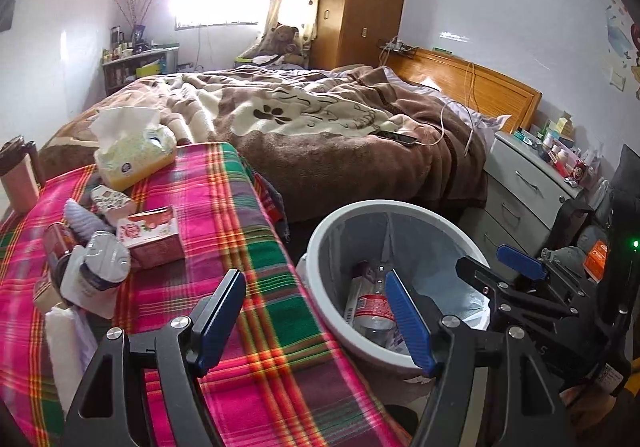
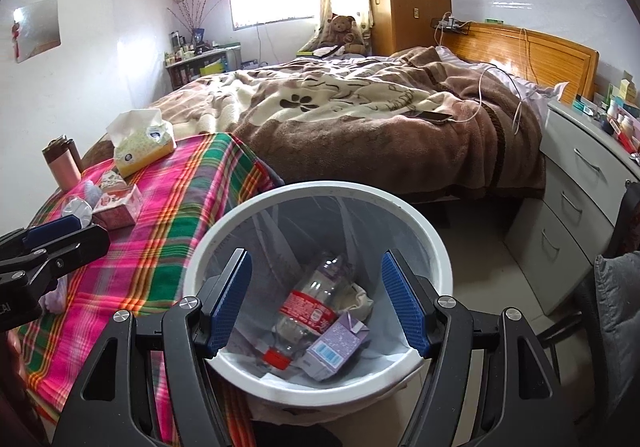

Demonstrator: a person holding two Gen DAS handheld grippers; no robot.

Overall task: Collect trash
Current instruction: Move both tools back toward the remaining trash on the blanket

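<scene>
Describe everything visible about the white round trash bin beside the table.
The white round plastic trash bin stands upright on the floor against the plaid-clothed table's edge, near the bed. A thin translucent liner bag hangs inside. At the bottom lie a clear plastic bottle with a red label and red cap, a small purple carton and crumpled beige paper. The right gripper hovers open above it, touching nothing.

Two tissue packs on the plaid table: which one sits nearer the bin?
The pink floral tissue box, mid-table. The yellow tissue pack, with a white sheet sticking up, sits farther back by the bed, away from the trash bin.
</scene>
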